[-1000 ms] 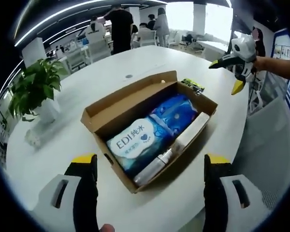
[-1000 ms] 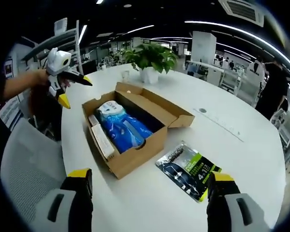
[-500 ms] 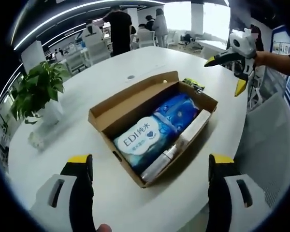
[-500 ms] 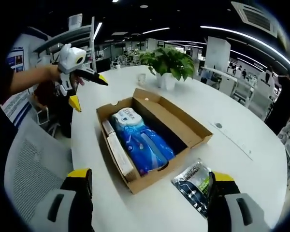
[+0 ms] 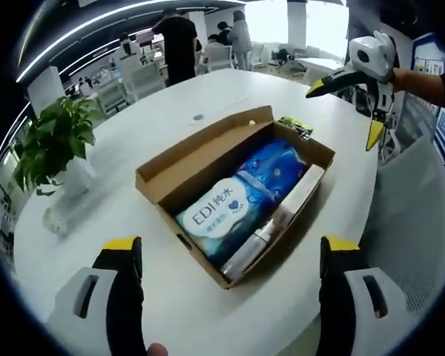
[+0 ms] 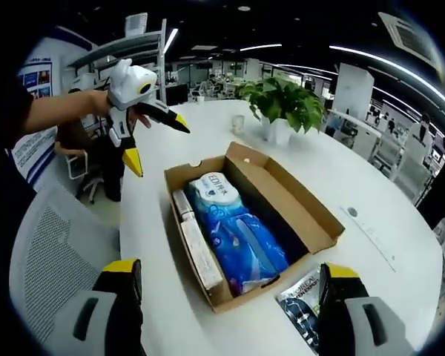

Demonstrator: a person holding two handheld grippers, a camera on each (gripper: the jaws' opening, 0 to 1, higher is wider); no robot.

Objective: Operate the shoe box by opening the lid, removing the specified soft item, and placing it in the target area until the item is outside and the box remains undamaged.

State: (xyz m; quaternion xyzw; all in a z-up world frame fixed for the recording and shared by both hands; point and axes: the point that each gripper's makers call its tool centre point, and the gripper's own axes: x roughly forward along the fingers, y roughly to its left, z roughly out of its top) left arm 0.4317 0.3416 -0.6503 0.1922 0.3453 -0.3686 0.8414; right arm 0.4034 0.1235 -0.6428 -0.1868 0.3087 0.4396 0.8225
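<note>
The shoe box (image 5: 233, 199) is sitting open on the white table (image 5: 133, 141), its lid (image 5: 200, 148) folded back along one long side, so the opening step looks done. Inside, the blue wipes pack (image 5: 230, 211) is lying lengthwise — the soft item, by my reading — with a slim white carton (image 5: 278, 222) wedged beside it against the box wall.

Over the last second both cameras have been drifting rather than the box: the right gripper view is now looking more steeply down into the box (image 6: 252, 222), and the black-and-green sachet (image 6: 304, 308) on the table has been sliding toward the lower edge of that view. The wipes pack (image 6: 237, 237) has not shifted.

The left gripper (image 5: 230, 256) is hovering over the near end of the box, jaws spread wide and holding nothing. The right gripper (image 6: 230, 271) is likewise gaping and empty; seen from the left gripper view (image 5: 360, 93), it is hanging in the air beyond the far end of the box, well clear.

Nothing is gripped yet, so the removal is probably only being lined up — though which gripper is going in is hard to tell.
</note>
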